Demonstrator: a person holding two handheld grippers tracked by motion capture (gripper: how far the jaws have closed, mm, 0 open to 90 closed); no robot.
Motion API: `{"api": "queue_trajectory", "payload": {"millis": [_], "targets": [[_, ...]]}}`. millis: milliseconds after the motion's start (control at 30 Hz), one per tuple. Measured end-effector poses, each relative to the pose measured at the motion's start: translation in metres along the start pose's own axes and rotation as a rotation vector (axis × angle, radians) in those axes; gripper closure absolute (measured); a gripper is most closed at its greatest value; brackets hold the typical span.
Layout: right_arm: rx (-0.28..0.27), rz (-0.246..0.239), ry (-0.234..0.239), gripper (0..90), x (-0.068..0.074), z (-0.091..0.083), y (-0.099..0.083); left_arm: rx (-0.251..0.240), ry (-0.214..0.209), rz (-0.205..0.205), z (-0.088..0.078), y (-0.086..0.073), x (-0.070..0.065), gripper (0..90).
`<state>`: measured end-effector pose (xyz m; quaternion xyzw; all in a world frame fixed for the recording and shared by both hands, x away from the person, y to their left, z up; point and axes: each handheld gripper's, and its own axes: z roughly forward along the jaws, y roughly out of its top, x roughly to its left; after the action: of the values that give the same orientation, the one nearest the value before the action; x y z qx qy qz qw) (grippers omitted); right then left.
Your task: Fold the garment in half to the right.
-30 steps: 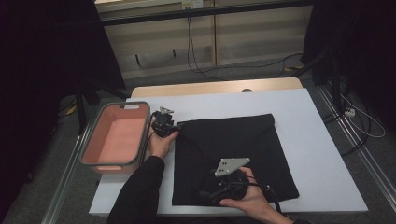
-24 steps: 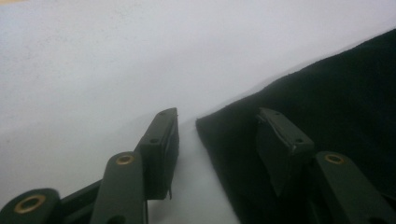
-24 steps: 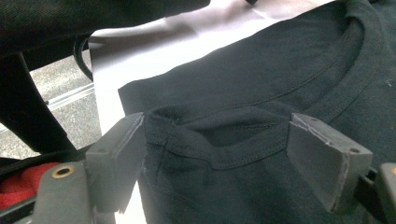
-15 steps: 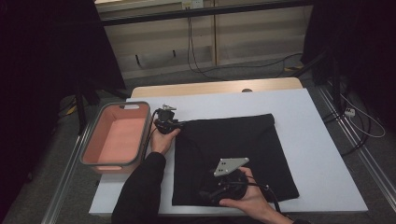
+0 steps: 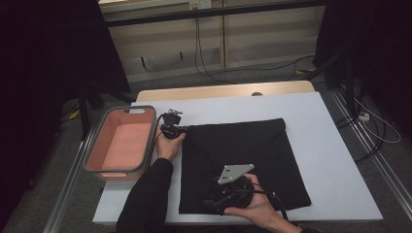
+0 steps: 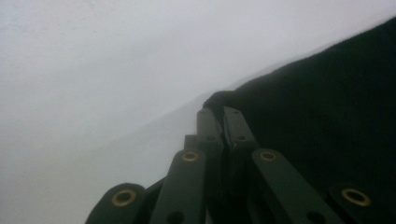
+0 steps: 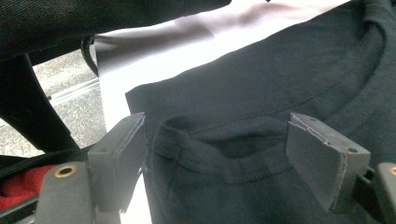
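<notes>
A black cotton T-shirt [image 5: 243,165], folded into a rough square, lies flat on the white desk [image 5: 335,160], near its middle and toward the person's edge. Left of it, on the desk's left end, stands a salmon-pink plastic tub with a grey rim [image 5: 119,141], just beside the shirt's far left corner but apart from it.

The left hand-held gripper [image 5: 171,127] rests at that far left corner of the shirt. Its jaws have just been closing, and in the left gripper view they stand together, pinching a small bunched fold of the black fabric [image 6: 222,99] at the cloth's edge, where the shirt meets the white surface. The left hand [image 5: 167,145] and its dark sleeve reach in from the bottom of the high view.

The right hand-held gripper [image 5: 228,194], with its grey three-cornered plate on top, sits over the near part of the shirt, held by the right hand [image 5: 255,206]. In the right gripper view its two grey pads [image 7: 119,161] stand wide apart on either side of the shirt's ribbed collar [image 7: 219,149], which humps up between them. The left pad is just at the collar's edge; the right pad stands clear of it. Neither pad presses the cloth.
</notes>
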<state>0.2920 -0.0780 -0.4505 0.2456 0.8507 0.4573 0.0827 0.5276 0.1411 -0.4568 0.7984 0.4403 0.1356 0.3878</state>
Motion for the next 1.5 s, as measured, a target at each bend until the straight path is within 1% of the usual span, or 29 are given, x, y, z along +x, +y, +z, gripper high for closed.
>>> {"api": "queue_trajectory", "payload": {"millis": [67,167,200,267,433,500,533,600,667,700,733,800,867,933,1000,1067,1100,1133,1200,1267,1367,1400,1433,1467,1500], "targets": [[0.005,-0.003,0.009,21.4,0.001,0.004,0.002,-0.021,0.004,-0.009,-0.003,0.001,0.001,87.2],[0.007,-0.013,0.011,22.0,0.004,0.008,0.005,-0.051,-0.008,-0.027,-0.007,0.004,0.003,87.3],[0.007,-0.015,0.007,22.3,0.006,0.01,0.006,-0.06,-0.008,-0.036,-0.009,0.004,0.004,87.3],[-0.011,-0.022,-0.016,23.3,0.009,0.013,0.008,-0.07,-0.018,-0.05,-0.012,0.005,0.006,87.3],[0.012,-0.036,0.013,26.2,0.015,0.024,0.014,-0.089,-0.025,-0.048,-0.015,0.007,0.005,87.3],[0.024,-0.044,0.022,27.8,0.017,0.03,0.016,-0.094,-0.03,-0.047,-0.016,0.008,0.004,87.3],[0.032,-0.047,0.025,28.5,0.019,0.034,0.016,-0.091,-0.028,-0.039,-0.017,0.008,0.004,87.3],[0.048,-0.059,0.035,31.5,0.023,0.042,0.017,-0.091,-0.029,-0.039,-0.017,0.008,0.004,87.3],[0.072,-0.078,0.045,33.9,0.027,0.05,0.018,-0.087,-0.033,-0.037,-0.018,0.008,0.006,87.3],[0.083,-0.097,0.048,36.7,0.029,0.054,0.019,-0.085,-0.031,-0.035,-0.019,0.008,0.006,87.2],[0.093,-0.103,0.044,39.0,0.032,0.058,0.019,-0.085,-0.032,-0.033,-0.019,0.008,0.006,87.3],[0.108,-0.131,0.054,38.8,0.036,0.063,0.02,-0.087,-0.034,-0.033,-0.02,0.009,0.006,87.3],[0.113,-0.148,0.048,40.2,0.041,0.068,0.021,-0.085,-0.033,-0.031,-0.021,0.009,0.006,87.2],[0.13,-0.156,0.06,38.8,0.044,0.073,0.02,-0.088,-0.036,-0.031,-0.021,0.009,0.006,87.3],[0.128,-0.178,0.044,38.2,0.049,0.077,0.02,-0.093,-0.035,-0.033,-0.021,0.009,0.006,87.2],[0.131,-0.191,0.032,38.4,0.052,0.079,0.021,-0.089,-0.036,-0.038,-0.021,0.009,0.006,87.3],[0.132,-0.183,0.026,39.4,0.053,0.079,0.021,-0.091,-0.035,-0.042,-0.021,0.009,0.006,87.2],[0.125,-0.188,0.013,41.3,0.054,0.08,0.02,-0.09,-0.034,-0.045,-0.021,0.008,0.006,87.2],[0.114,-0.189,0.005,47.9,0.056,0.08,0.019,-0.083,-0.032,-0.048,-0.02,0.008,0.006,87.2],[0.122,-0.192,-0.006,57.5,0.057,0.079,0.02,-0.083,-0.032,-0.053,-0.02,0.008,0.006,87.2],[0.122,-0.17,-0.037,71.6,0.056,0.079,0.021,-0.092,-0.034,-0.052,-0.022,0.008,0.005,87.2],[0.12,-0.176,-0.041,73.8,0.054,0.079,0.021,-0.093,-0.034,-0.049,-0.022,0.009,0.005,87.2],[0.115,-0.162,-0.043,74.8,0.054,0.079,0.021,-0.097,-0.036,-0.053,-0.023,0.009,0.005,87.2],[0.117,-0.159,-0.044,76.6,0.053,0.079,0.021,-0.1,-0.038,-0.054,-0.023,0.009,0.006,87.2],[0.117,-0.152,-0.052,80.1,0.053,0.079,0.021,-0.099,-0.039,-0.053,-0.023,0.009,0.006,87.2]]}}
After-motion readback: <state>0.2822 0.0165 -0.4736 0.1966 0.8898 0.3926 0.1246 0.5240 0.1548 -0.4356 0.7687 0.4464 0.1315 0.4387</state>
